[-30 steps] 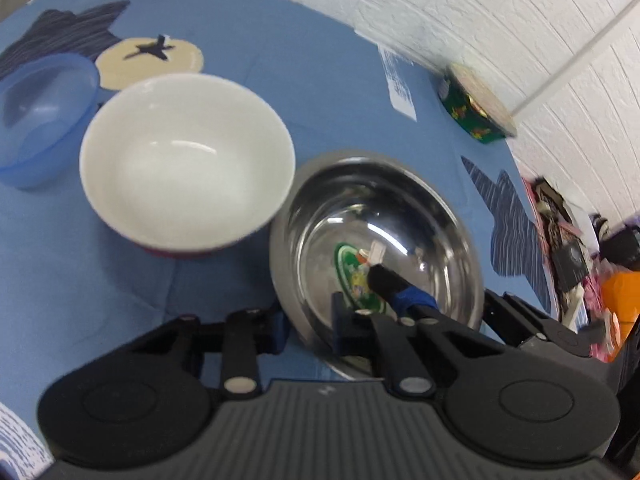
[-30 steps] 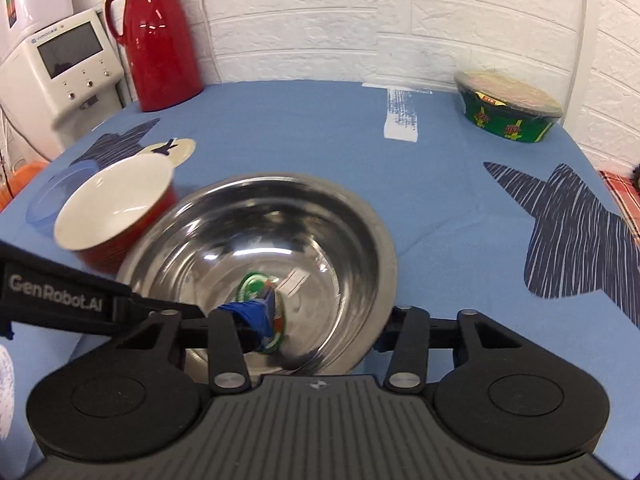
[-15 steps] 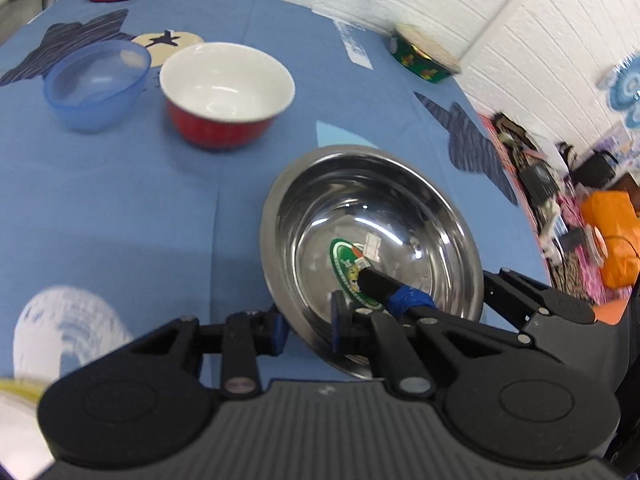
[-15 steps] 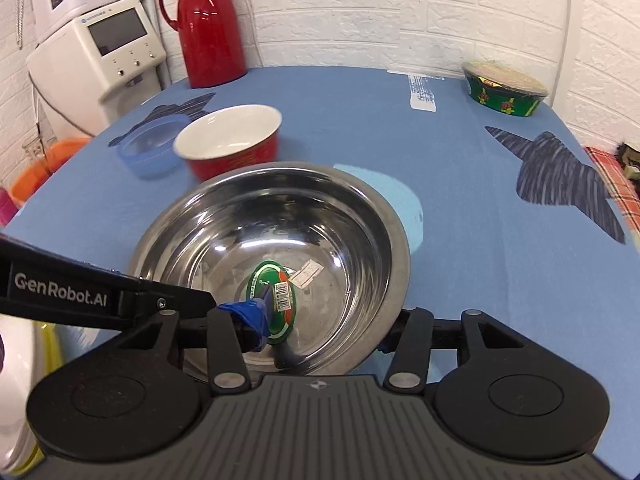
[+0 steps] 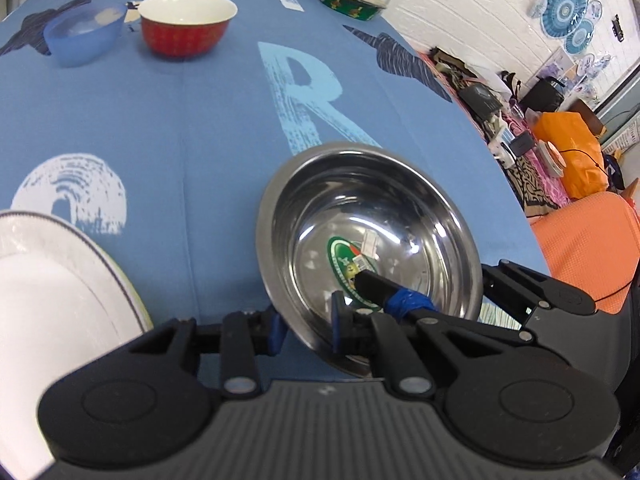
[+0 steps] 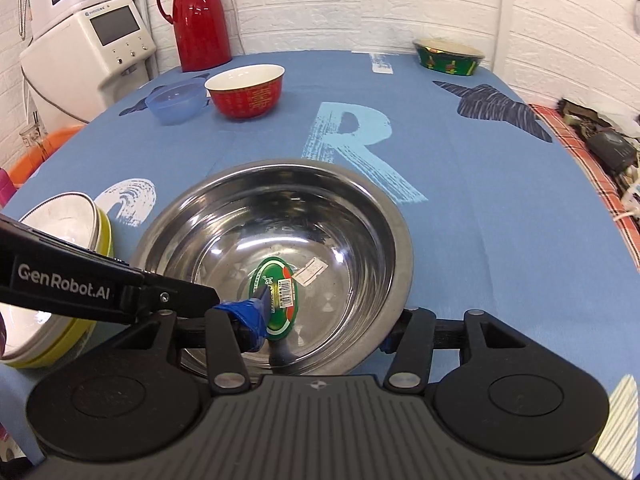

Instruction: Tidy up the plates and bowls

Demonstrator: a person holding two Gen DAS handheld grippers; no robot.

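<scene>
Blue tablecloth beneath steel bowl.

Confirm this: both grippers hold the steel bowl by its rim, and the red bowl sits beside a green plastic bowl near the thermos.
One detail is wrong: the plastic bowl beside the red bowl is blue, not green, as the right wrist view shows. The rest stands: the left gripper and right gripper hold the steel bowl by its rim, near the thermos.

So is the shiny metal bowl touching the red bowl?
Apart. The right wrist view shows blue tablecloth between the metal bowl and the red bowl.
</scene>
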